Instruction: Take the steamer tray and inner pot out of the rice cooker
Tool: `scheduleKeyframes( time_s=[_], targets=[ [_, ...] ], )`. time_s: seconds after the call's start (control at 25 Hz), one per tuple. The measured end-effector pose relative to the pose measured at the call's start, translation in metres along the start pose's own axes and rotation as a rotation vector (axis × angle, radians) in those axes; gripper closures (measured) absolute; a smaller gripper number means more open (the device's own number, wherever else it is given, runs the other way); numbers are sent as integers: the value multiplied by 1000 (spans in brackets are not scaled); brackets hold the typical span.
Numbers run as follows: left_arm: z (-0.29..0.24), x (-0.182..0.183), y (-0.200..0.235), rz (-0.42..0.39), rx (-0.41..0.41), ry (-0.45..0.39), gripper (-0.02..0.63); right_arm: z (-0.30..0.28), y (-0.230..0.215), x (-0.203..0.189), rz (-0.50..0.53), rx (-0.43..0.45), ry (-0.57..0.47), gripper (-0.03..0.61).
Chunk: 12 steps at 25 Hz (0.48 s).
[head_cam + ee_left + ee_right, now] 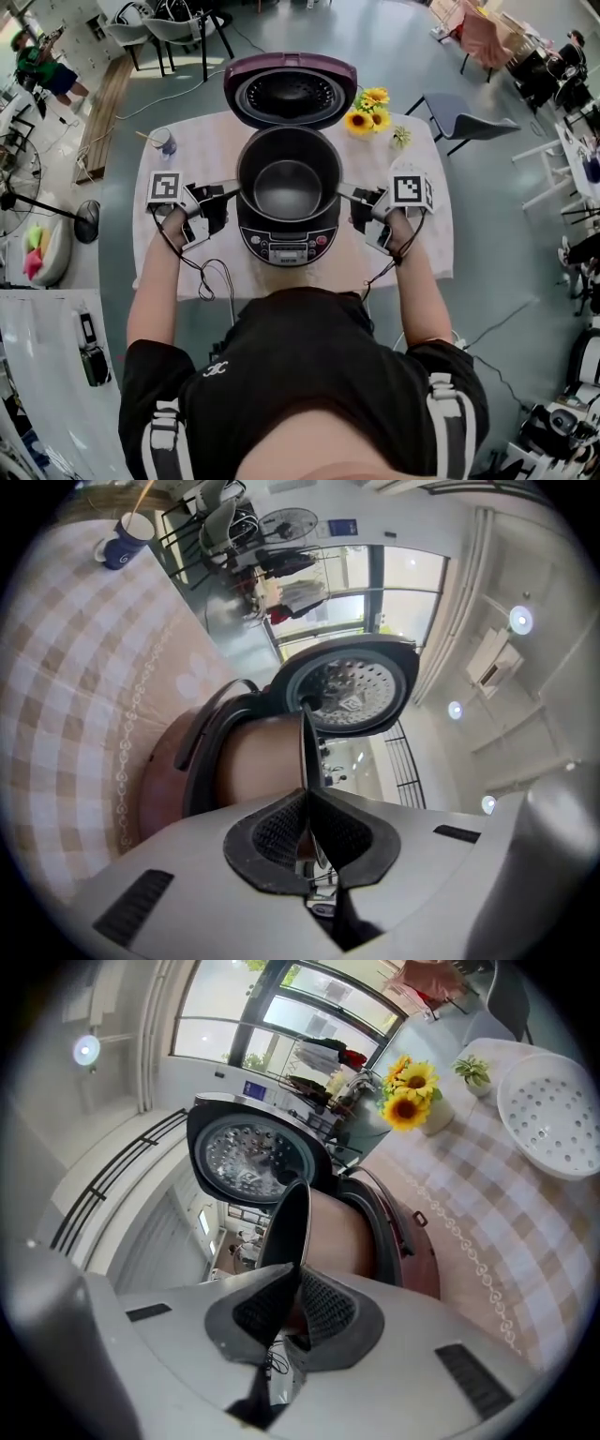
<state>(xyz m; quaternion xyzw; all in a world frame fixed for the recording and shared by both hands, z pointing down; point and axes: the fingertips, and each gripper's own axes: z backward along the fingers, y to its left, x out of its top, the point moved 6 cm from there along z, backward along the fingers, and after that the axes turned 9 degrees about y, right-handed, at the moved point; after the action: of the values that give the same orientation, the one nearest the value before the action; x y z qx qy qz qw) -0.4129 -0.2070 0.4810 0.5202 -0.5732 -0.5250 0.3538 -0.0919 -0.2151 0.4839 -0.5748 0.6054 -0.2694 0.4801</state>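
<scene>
— Where is the pot (288, 187)?
— We see it partway up out of the rice cooker (286, 246). It is round, dark grey inside and empty. Its outside wall is brownish, and some of that wall shows above the cooker's body.
— Is it straight?
— Yes, it looks upright. Our left gripper (234, 193) pinches its rim on one side and our right gripper (343, 195) pinches the other side.
— And the cooker?
— It is dark purple-red, and its lid (291, 89) stands open at the back.
— The steamer tray (553, 1115)?
— We see it lying on the table (525, 1232). It is white, round and full of little holes. It is off to the cooker's side, not touching it.
</scene>
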Motion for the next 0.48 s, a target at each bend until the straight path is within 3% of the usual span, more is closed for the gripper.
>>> scheduleKeyframes(
  time_s=[0.2,0.48],
  targets=[
    [7,-4,-36,-21,-152,-48,598,14,21,0,11,152,-47,554],
    [8,-12,-72,-79,-246,-44,597,41,53,-3,50,260,-117,548]
  ],
)
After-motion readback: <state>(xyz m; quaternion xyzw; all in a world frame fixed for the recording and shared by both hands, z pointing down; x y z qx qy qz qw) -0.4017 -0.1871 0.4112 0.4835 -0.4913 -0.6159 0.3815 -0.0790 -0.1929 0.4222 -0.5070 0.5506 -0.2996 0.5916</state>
